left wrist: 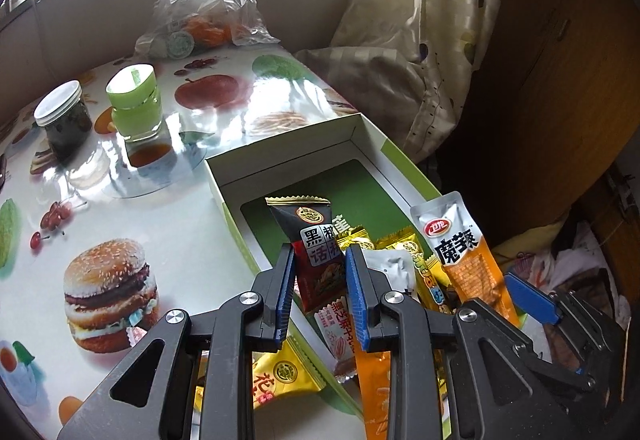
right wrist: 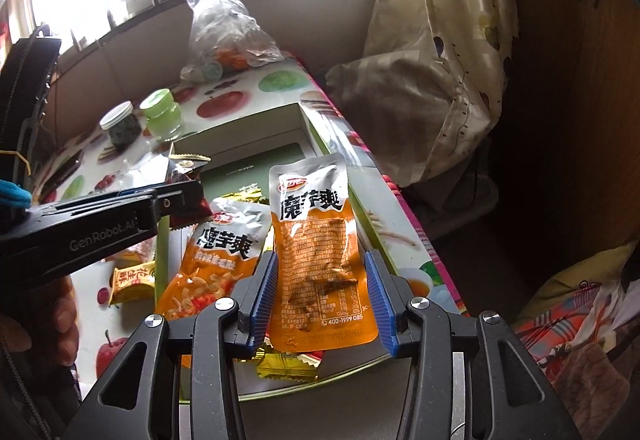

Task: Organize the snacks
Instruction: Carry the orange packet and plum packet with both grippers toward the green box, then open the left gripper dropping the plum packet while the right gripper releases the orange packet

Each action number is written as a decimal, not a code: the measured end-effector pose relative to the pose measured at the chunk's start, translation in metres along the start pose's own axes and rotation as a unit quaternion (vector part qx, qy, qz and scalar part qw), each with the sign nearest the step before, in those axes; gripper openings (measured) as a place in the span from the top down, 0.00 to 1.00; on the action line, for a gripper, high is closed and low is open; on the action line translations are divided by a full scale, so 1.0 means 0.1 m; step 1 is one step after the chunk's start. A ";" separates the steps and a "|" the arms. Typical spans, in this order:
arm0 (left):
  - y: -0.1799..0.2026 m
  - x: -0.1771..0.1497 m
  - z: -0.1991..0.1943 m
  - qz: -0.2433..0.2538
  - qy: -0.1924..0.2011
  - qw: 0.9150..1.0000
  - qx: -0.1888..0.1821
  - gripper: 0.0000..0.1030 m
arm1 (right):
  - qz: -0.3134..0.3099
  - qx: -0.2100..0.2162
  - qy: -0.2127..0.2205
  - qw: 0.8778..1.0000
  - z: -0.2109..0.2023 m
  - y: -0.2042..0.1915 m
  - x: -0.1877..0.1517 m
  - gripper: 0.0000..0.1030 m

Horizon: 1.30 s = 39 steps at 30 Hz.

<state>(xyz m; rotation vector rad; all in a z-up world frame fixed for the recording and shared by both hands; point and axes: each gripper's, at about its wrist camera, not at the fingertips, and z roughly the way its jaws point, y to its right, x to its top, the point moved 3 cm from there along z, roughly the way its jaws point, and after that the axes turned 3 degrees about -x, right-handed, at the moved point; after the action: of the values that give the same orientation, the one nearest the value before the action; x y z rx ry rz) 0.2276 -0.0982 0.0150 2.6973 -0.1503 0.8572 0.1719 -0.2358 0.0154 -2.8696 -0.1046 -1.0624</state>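
My left gripper (left wrist: 318, 258) is shut on a dark red and black snack packet (left wrist: 316, 248) and holds it upright over the near end of the open box (left wrist: 280, 156). My right gripper (right wrist: 320, 260) is shut on an orange and silver konjac packet (right wrist: 316, 240), also seen in the left wrist view (left wrist: 464, 244), held upright over the box. A second orange konjac packet (right wrist: 218, 252) lies in the box with several yellow snack packets (left wrist: 394, 244). The left gripper shows in the right wrist view (right wrist: 188, 196).
A small yellow packet (right wrist: 132, 280) lies on the fruit-print tablecloth (left wrist: 120, 208) left of the box. A dark jar (left wrist: 66, 120), a green jar (left wrist: 136, 100) and a clear plastic bag (left wrist: 204, 0) stand at the back. A curtain (left wrist: 420, 40) hangs to the right.
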 end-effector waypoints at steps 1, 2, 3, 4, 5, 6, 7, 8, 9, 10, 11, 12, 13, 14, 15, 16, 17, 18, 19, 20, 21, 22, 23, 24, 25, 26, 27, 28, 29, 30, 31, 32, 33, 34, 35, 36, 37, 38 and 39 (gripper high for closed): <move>0.00 0.00 0.01 -0.001 -0.001 1.000 0.000 0.74 | -0.001 0.001 0.000 1.000 0.00 0.00 0.00 0.58; 0.00 0.00 0.02 -0.001 -0.002 1.000 0.000 0.74 | -0.002 0.003 0.000 1.000 0.01 -0.01 0.00 0.58; 0.00 0.01 0.03 -0.001 -0.003 1.000 0.000 0.74 | -0.003 0.004 0.000 1.000 0.01 -0.01 0.00 0.58; 0.00 0.01 0.04 -0.002 -0.004 1.000 0.000 0.74 | -0.003 0.006 -0.002 1.000 0.02 -0.01 0.01 0.57; 0.00 0.02 0.05 -0.002 -0.004 1.000 0.000 0.74 | -0.003 0.009 -0.002 1.000 0.02 -0.01 0.01 0.57; 0.00 0.02 0.06 -0.001 -0.004 1.000 -0.001 0.74 | -0.003 0.010 -0.001 1.000 0.02 -0.01 0.01 0.57; 0.00 0.02 0.07 -0.002 -0.006 1.000 -0.001 0.74 | -0.004 0.011 -0.002 1.000 0.03 -0.01 0.01 0.57; 0.00 0.02 0.08 -0.004 -0.007 1.000 0.000 0.74 | -0.004 0.013 -0.003 1.000 0.04 -0.01 0.02 0.57; 0.00 0.02 0.09 -0.006 -0.009 1.000 -0.001 0.74 | -0.005 0.015 -0.003 1.000 0.05 -0.01 0.02 0.56; -0.01 0.02 0.10 -0.007 -0.010 1.000 0.000 0.74 | -0.005 0.015 -0.003 1.000 0.05 -0.01 0.03 0.56; -0.01 0.02 0.11 -0.007 -0.010 1.000 -0.001 0.74 | -0.005 0.015 -0.003 1.000 0.05 -0.01 0.03 0.56; -0.01 0.02 0.12 -0.006 -0.011 1.000 -0.001 0.74 | -0.004 0.016 -0.003 1.000 0.06 -0.01 0.04 0.56; -0.02 0.03 0.12 -0.007 -0.012 1.000 -0.002 0.74 | -0.004 0.016 -0.004 1.000 0.06 -0.01 0.03 0.56; -0.02 0.03 0.13 -0.009 -0.012 1.000 -0.004 0.74 | -0.004 0.016 -0.004 1.000 0.06 -0.02 0.04 0.55; -0.02 0.03 0.13 -0.010 -0.013 1.000 -0.005 0.74 | -0.004 0.016 -0.005 1.000 0.07 -0.02 0.04 0.55; -0.02 0.03 0.13 -0.009 -0.013 1.000 -0.005 0.74 | -0.004 0.017 -0.005 1.000 0.07 -0.02 0.04 0.55; -0.03 0.04 0.13 -0.008 -0.013 1.000 -0.003 0.74 | -0.004 0.017 -0.005 1.000 0.08 -0.02 0.04 0.55; -0.03 0.04 0.14 -0.005 -0.014 1.000 -0.002 0.74 | -0.005 0.016 -0.005 1.000 0.08 -0.02 0.04 0.55; -0.03 0.03 0.14 -0.005 -0.014 1.000 -0.002 0.74 | -0.005 0.017 -0.005 1.000 0.08 -0.02 0.04 0.54; -0.03 0.04 0.14 -0.007 -0.014 1.000 -0.003 0.74 | -0.004 0.017 -0.005 1.000 0.08 -0.02 0.04 0.54; -0.03 0.04 0.15 -0.007 -0.015 1.000 -0.002 0.74 | -0.004 0.017 -0.005 1.000 0.08 -0.02 0.04 0.54; -0.02 0.03 0.15 -0.007 -0.015 1.000 -0.001 0.74 | -0.004 0.017 -0.005 1.000 0.08 -0.02 0.04 0.54; -0.02 0.04 0.15 -0.006 -0.015 1.000 0.000 0.74 | -0.004 0.017 -0.006 1.000 0.09 -0.03 0.04 0.53; -0.01 0.04 0.15 -0.004 -0.016 1.000 0.001 0.74 | -0.005 0.017 -0.006 1.000 0.09 -0.04 0.04 0.53; -0.01 0.04 0.16 -0.004 -0.016 1.000 0.002 0.74 | -0.005 0.016 -0.006 1.000 0.10 -0.04 0.05 0.53; -0.01 0.04 0.16 -0.005 -0.017 1.000 0.002 0.74 | -0.005 0.016 -0.006 1.000 0.10 -0.04 0.05 0.53; -0.01 0.04 0.16 -0.006 -0.017 1.000 0.002 0.74 | -0.004 0.016 -0.005 1.000 0.10 -0.05 0.05 0.53; -0.01 0.04 0.16 -0.006 -0.017 1.000 0.002 0.74 | -0.003 0.017 -0.004 1.000 0.10 -0.05 0.05 0.53; 0.00 0.04 0.15 -0.006 -0.017 1.000 0.002 0.72 | -0.003 0.017 -0.005 1.000 0.10 -0.05 0.05 0.53; 0.00 0.04 0.15 -0.004 -0.017 1.000 0.000 0.70 | -0.003 0.017 -0.006 1.000 0.11 -0.05 0.05 0.53; 0.01 0.04 0.16 -0.004 -0.017 1.000 -0.001 0.69 | -0.004 0.017 -0.006 1.000 0.11 -0.05 0.05 0.53; 0.01 0.04 0.16 -0.003 -0.017 1.000 -0.002 0.67 | -0.004 0.017 -0.006 1.000 0.11 -0.06 0.06 0.52; 0.02 0.04 0.16 -0.002 -0.017 1.000 -0.002 0.65 | -0.004 0.018 -0.005 1.000 0.11 -0.05 0.06 0.52; 0.03 0.04 0.16 -0.001 -0.017 1.000 -0.003 0.64 | -0.004 0.018 -0.007 1.000 0.12 -0.05 0.06 0.51; 0.04 0.04 0.16 0.000 -0.017 1.000 -0.003 0.62 | -0.003 0.019 -0.007 1.000 0.12 -0.05 0.06 0.51; 0.05 0.03 0.16 0.001 -0.017 1.000 -0.002 0.62 | -0.002 0.019 -0.007 1.000 0.12 -0.04 0.06 0.51; 0.05 0.03 0.16 0.001 -0.017 1.000 -0.001 0.62 | -0.001 0.020 -0.007 1.000 0.12 -0.04 0.06 0.51; 0.05 0.03 0.15 0.000 -0.017 1.000 0.001 0.62 | -0.001 0.021 -0.008 1.000 0.12 -0.04 0.06 0.50; 0.04 0.03 0.15 0.000 -0.016 1.000 0.002 0.60 | 0.000 0.021 -0.008 1.000 0.12 -0.05 0.06 0.50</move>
<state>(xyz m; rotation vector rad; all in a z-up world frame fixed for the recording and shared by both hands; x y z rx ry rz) 0.2371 -0.1072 0.0063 2.7166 -0.1559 0.8149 0.1838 -0.2299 0.0104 -2.8406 -0.1253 -1.0254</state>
